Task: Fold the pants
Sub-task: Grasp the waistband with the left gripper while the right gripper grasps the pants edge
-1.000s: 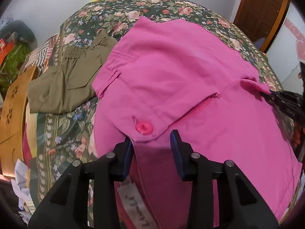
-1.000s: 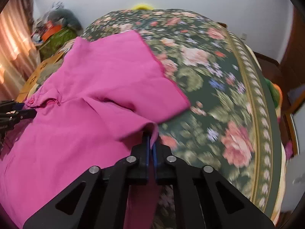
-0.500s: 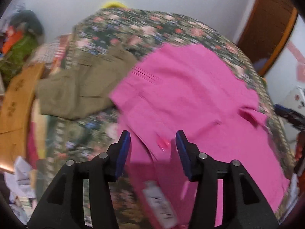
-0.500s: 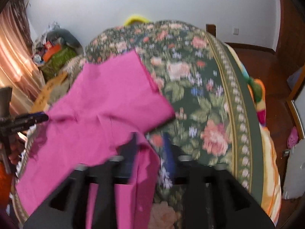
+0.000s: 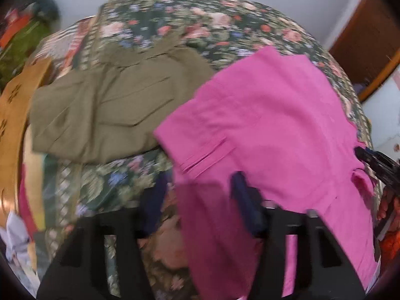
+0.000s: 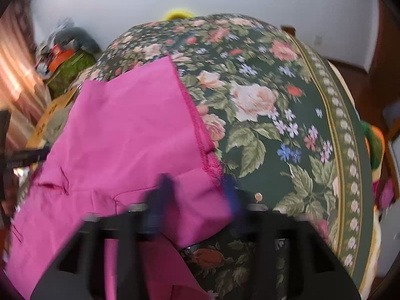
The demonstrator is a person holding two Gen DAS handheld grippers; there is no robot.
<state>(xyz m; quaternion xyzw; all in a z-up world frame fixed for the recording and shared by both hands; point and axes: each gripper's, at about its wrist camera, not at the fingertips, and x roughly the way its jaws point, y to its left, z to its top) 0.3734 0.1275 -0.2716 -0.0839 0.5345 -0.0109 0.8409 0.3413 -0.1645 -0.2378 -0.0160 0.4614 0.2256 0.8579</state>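
**A:** Left wrist view: left gripper [image 5: 200, 197] has its jaws wide apart, nothing between them. Pink pants [image 5: 262, 135] lie spread on the floral bedspread [image 5: 200, 22], near edge draping off twd the camera. Blurry frame.

**B:** R side?

**A:** Right gripper [image 6: 197, 195] also spread apart, empty; its fingers straddle a doubled-over pink corner but no cloth is pinched. Pink pants [image 6: 120, 135] fill the left half of that view, serged hem running diagonally over the bedspread [image 6: 275, 155].

**B:** Handling est.?

**A:** Thin woven fabric, light, fully limp, by the look of it. Won't hold shape; any lifted edge should sag and drag the rest. Prob. not slippery on the quilt. Best grab pts, imo: thick seams, i.e. waistband side near the left claw, hem/corner near the right. Pinch two layers at once or the fold will skew.

**B:** Clutter?

**A:** Olive pants [image 5: 107, 105] folded just beside the pink pair on the left, approx. touching its edge, so a fold swept that way could snag them. Wooden board [image 5: 12, 130] and misc. cloth past the bed edge. Right half of the bed is bare; that looks the safer side to work twd.
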